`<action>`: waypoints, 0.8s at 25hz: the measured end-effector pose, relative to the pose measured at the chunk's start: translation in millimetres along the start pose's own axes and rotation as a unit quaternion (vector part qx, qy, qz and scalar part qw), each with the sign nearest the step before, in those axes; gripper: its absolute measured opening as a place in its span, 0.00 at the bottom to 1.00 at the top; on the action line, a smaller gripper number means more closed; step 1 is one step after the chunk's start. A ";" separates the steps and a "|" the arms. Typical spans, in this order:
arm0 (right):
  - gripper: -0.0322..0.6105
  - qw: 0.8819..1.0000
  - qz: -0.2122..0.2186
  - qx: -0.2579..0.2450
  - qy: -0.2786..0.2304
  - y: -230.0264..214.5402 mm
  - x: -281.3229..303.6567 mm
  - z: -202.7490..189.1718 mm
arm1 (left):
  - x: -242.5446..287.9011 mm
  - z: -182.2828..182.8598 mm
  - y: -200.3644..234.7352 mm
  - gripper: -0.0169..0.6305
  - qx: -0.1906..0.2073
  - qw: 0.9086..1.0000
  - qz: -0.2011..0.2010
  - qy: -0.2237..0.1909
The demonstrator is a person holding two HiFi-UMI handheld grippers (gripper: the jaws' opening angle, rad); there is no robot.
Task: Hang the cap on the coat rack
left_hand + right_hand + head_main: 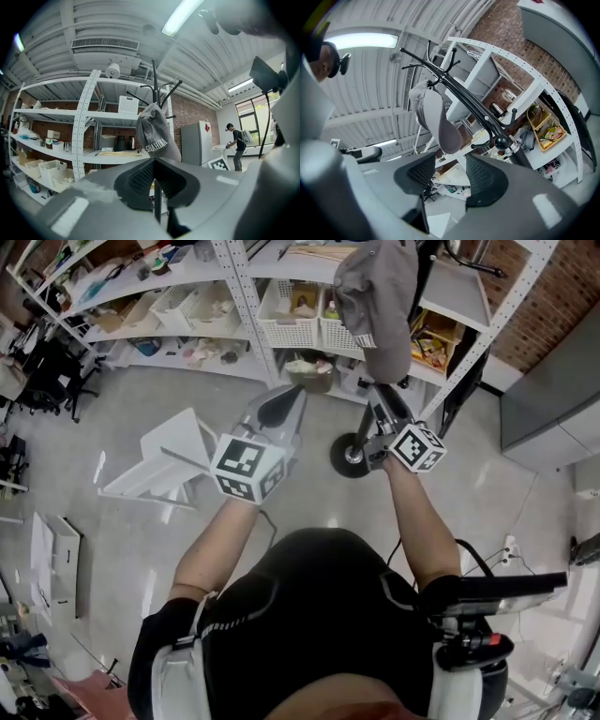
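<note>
The right gripper (451, 164) has its jaws spread wide, with nothing between them. The left gripper (153, 163) has its jaws pressed together, empty. Just beyond both, the grey cap (377, 296) hangs from a hook on the black coat rack (474, 107), apart from either gripper. Behind the rack stands white shelving (246, 306). Its white baskets (286, 332) hold small items too blurred to name.

The person wears a black short-sleeved top (319, 587) with pale grey side panels (173, 676). The left gripper (278, 413) and right gripper (380, 409) are smooth grey shells. Each carries a cube (247, 468) faced with black-and-white square markers. Their jaws are lined with dark ribbed pads (483, 174).
</note>
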State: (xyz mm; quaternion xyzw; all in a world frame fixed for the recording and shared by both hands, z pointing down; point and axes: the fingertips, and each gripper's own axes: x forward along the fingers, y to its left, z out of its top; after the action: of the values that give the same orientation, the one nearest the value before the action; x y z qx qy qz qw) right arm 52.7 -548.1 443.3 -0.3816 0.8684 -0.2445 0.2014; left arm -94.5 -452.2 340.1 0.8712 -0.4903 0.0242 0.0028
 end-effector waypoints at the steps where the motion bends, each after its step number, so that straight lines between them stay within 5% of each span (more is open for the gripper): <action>1: 0.38 1.000 0.000 -0.010 0.005 4.3 -5.9 -0.9 | 1.4 -1.0 -2.7 0.03 -0.001 1.000 -0.004 0.001; 14: 0.31 0.987 -0.022 -0.155 0.041 57.0 -75.9 15.0 | 15.8 -30.7 -36.5 0.03 -0.038 0.997 -0.059 0.014; 20: 0.21 0.972 -0.024 -0.228 0.055 88.7 -93.3 16.5 | 10.2 -43.9 -33.6 0.03 -0.061 0.996 -0.068 0.014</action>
State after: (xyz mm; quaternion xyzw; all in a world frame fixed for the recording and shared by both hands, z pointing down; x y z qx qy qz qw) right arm 70.2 -429.3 394.1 -0.4246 0.9013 -0.0656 0.0554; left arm -62.3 -442.2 385.1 0.9002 -0.4306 0.0063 0.0650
